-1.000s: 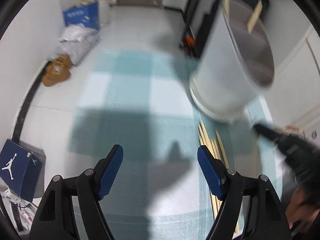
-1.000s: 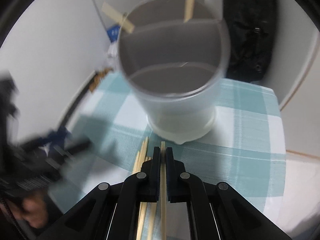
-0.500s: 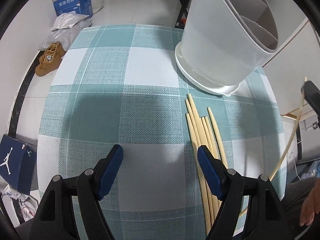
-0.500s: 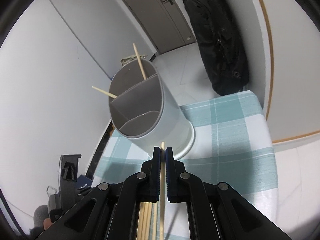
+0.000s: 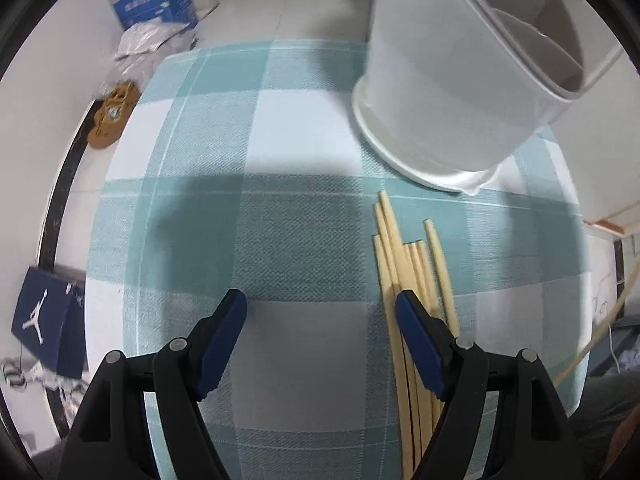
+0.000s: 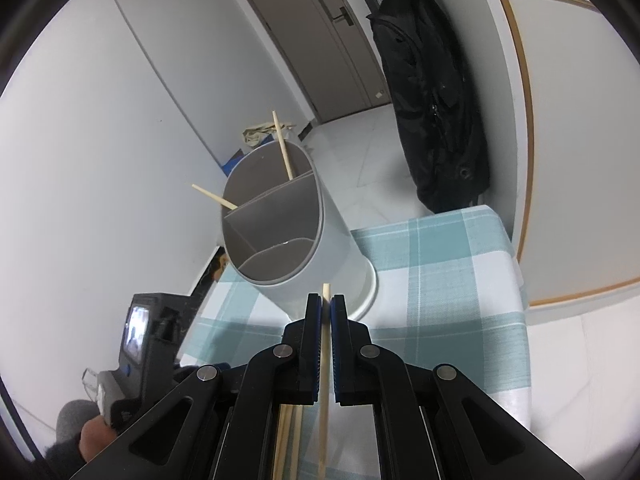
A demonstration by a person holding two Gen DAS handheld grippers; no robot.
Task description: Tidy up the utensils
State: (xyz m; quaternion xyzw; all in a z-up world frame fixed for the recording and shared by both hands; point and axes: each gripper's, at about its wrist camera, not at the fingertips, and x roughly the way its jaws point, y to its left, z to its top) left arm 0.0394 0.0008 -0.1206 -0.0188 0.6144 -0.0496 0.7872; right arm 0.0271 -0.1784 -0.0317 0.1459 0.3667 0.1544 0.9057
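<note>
From my left wrist, my left claw (image 5: 320, 312) hangs wide open over the checked tabletop (image 5: 200, 160), holding nothing. Its right finger (image 5: 420, 344) sits over the near end of the loose chopsticks (image 5: 404, 264), which lie bundled side by side pointing toward the holder (image 5: 452, 92). The holder stands just beyond their tips, near but not touching as far as I can tell. At the right edge a thin pale stick shows in the air; I judge that is the one my other claw carries.

From my right wrist, my right claw (image 6: 326, 308) is pinched narrow on one chopstick (image 6: 325, 344), its tip poking a little past the pads. The holder shows three compartments: two chopsticks (image 6: 282, 144) already lean in the far ones, while the nearest looks empty. The stick I hold is still short of the rim and off to the side of it.

Risks as I judge them: the stick is gripped near its tip, so the long tail behind the claw could swing and knock the pile or the tabletop when I tilt it. If I bring the tip in too low, it may strike the holder's wall and tip or shove it, since it looks light. Releasing before the stick is well inside a compartment would let it fall off the rim. My open left claw, so close to the bundle, could scatter it.
</note>
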